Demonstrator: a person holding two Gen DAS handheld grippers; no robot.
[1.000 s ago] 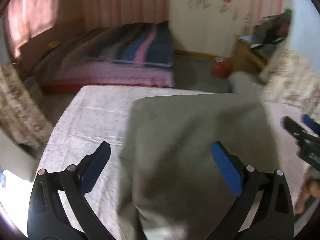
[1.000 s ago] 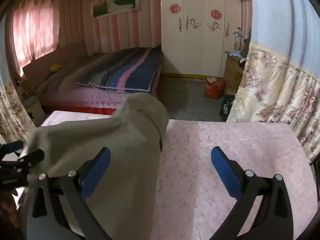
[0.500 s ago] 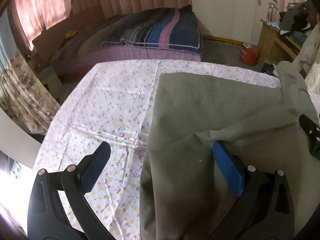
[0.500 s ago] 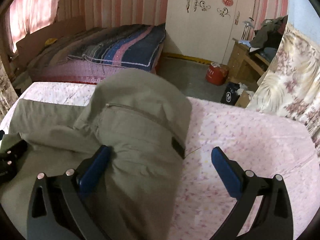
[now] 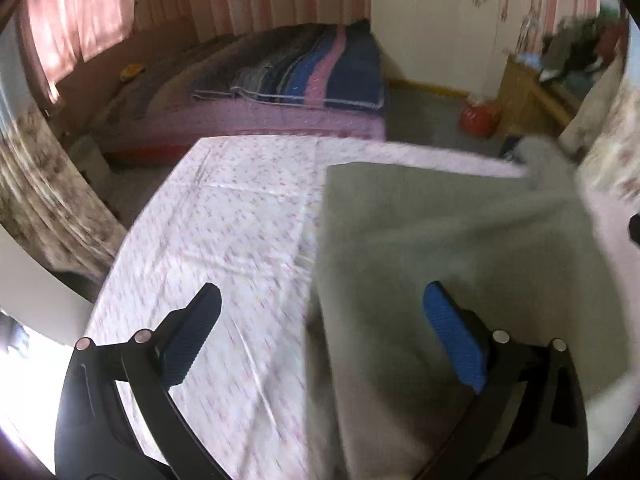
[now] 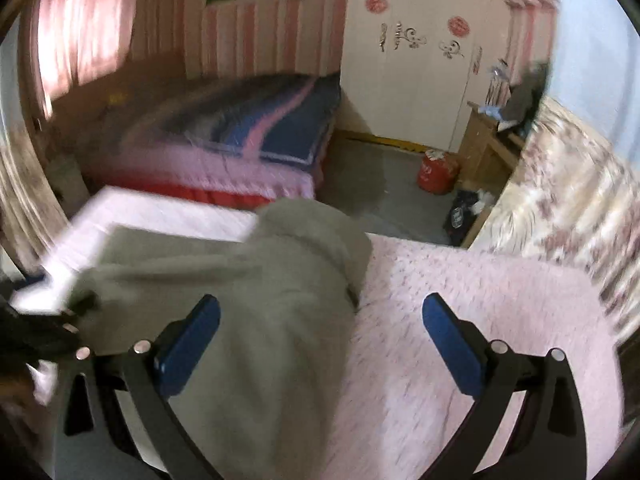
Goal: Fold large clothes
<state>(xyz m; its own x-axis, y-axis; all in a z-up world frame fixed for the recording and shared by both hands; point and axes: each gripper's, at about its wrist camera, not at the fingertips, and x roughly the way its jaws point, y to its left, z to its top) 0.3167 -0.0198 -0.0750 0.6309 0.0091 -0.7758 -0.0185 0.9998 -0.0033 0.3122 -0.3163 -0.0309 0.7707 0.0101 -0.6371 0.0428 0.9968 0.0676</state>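
Left wrist view first: my left tool [image 5: 322, 334] hangs with its jaws spread wide and nothing between them, over the left edge of the grey-green garment [image 5: 448, 248]. That garment lies flat across the right half of the floral-sheeted surface [image 5: 224, 232]. On the right wrist view, my right tool [image 6: 320, 336] is likewise spread apart and empty, its left finger over a bunched ridge of the garment [image 6: 288, 300], its right finger over bare pink sheet. Beyond the surface I see a striped bed [image 6: 248, 136], a red container [image 6: 436, 170] on the floor, and white wardrobe doors [image 6: 408, 72].
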